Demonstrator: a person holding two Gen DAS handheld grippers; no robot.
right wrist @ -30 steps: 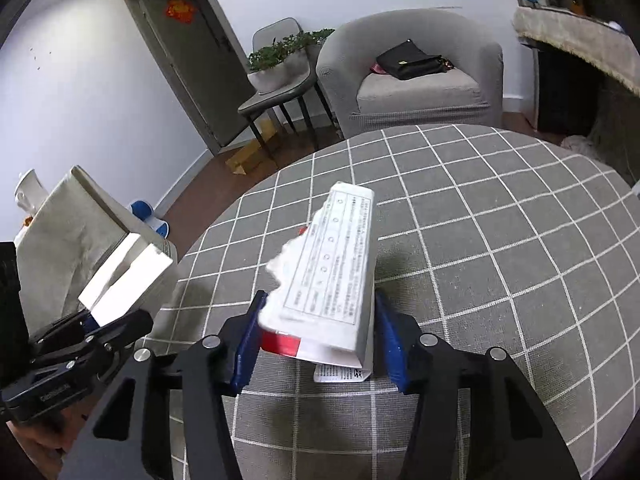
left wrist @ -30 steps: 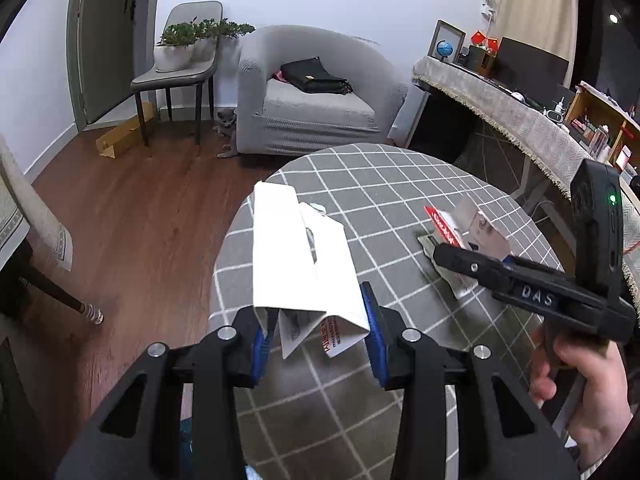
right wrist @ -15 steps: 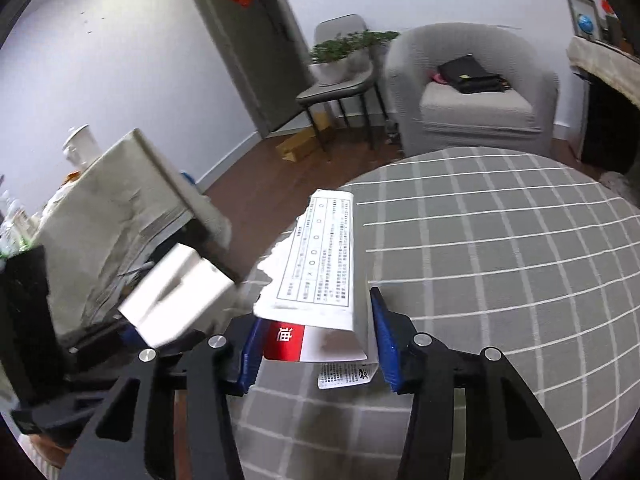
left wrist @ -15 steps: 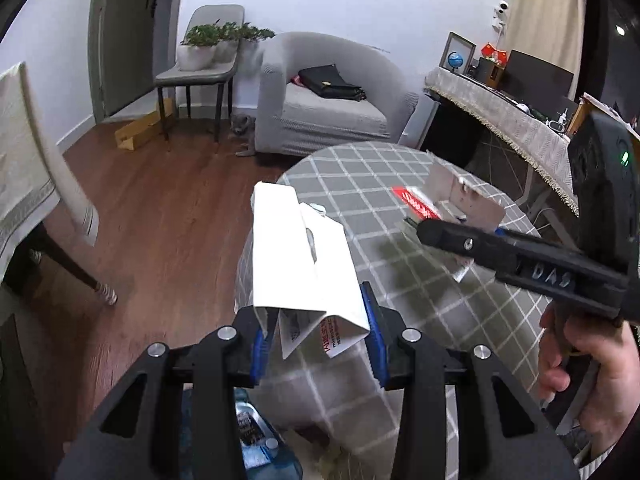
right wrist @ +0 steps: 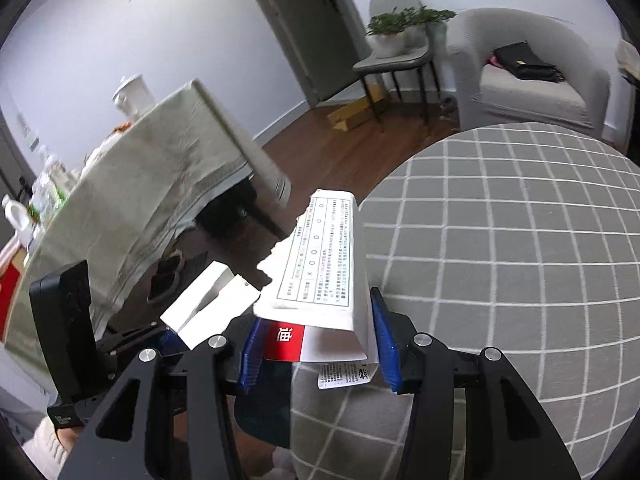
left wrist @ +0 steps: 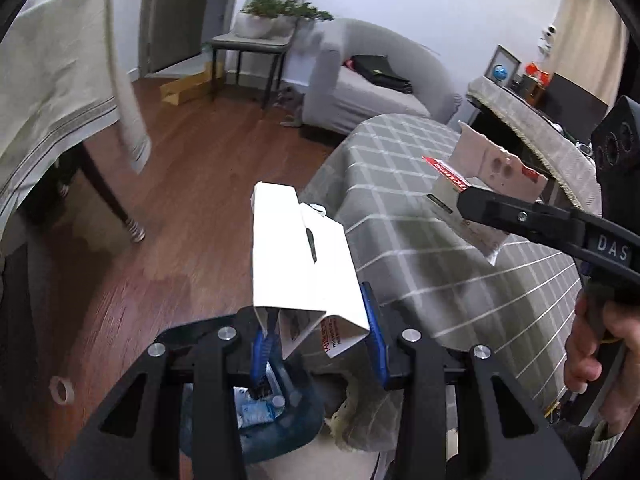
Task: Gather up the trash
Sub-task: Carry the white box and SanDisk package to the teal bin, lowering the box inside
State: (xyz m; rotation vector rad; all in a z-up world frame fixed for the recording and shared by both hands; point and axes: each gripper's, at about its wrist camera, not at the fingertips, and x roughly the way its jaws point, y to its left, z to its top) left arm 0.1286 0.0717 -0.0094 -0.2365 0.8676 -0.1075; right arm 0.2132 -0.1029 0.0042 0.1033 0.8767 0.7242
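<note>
My left gripper (left wrist: 316,344) is shut on a flattened white carton (left wrist: 300,256), which sticks out over the wooden floor just past the table's edge. Under it is a dark blue bin (left wrist: 280,416) with wrappers inside. My right gripper (right wrist: 316,356) is shut on a torn white box (right wrist: 324,264) with printed text and a red panel. It hovers at the left rim of the round table with the grey checked cloth (right wrist: 500,240). In the left wrist view the right gripper (left wrist: 468,204) and its torn box (left wrist: 480,176) hang over the table. In the right wrist view the white carton (right wrist: 208,304) shows at lower left.
A table under a beige cloth (left wrist: 52,80) stands to the left, with shoes under it. A grey armchair (left wrist: 360,80) and a chair bearing potted plants (left wrist: 264,28) stand at the back. A tape roll (left wrist: 61,390) lies on the floor. A person's hand (left wrist: 592,344) grips the right handle.
Both grippers have carried their boxes leftwards, from above the table to its left edge and beyond. The blue bin has come into view beneath the left gripper.
</note>
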